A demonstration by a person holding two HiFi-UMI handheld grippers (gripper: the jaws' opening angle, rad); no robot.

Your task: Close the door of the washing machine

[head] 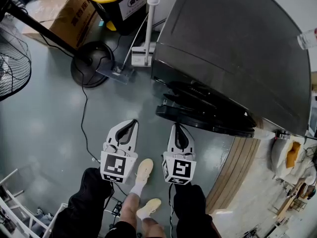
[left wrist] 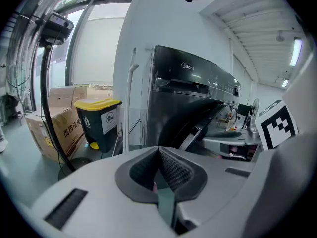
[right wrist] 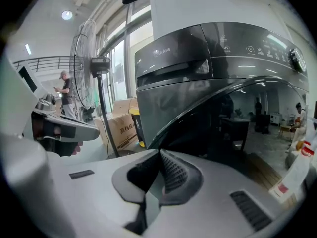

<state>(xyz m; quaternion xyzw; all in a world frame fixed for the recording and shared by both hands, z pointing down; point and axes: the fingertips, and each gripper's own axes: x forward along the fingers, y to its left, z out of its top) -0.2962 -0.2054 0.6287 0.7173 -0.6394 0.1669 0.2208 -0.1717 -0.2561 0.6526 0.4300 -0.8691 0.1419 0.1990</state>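
The dark grey washing machine [head: 237, 48] stands at the upper right of the head view. Its round door [head: 208, 115] hangs open, swung out towards me. Both grippers are held over the floor just short of the door. My left gripper [head: 132, 124] is shut with nothing in it, left of the door's edge. My right gripper [head: 177, 129] is also shut and empty, its tip close below the door rim, apart from it. The left gripper view has the machine [left wrist: 183, 98] and open door [left wrist: 200, 128] ahead on the right. The door [right wrist: 208, 128] fills the right gripper view's middle.
A standing fan's base [head: 91, 63] and pole sit on the floor to the left, with a cable trailing towards me. A yellow-lidded bin [head: 119, 1] and cardboard box [head: 64, 14] stand behind. A wooden platform [head: 237, 167] lies to the right. A person [right wrist: 64, 90] stands far off.
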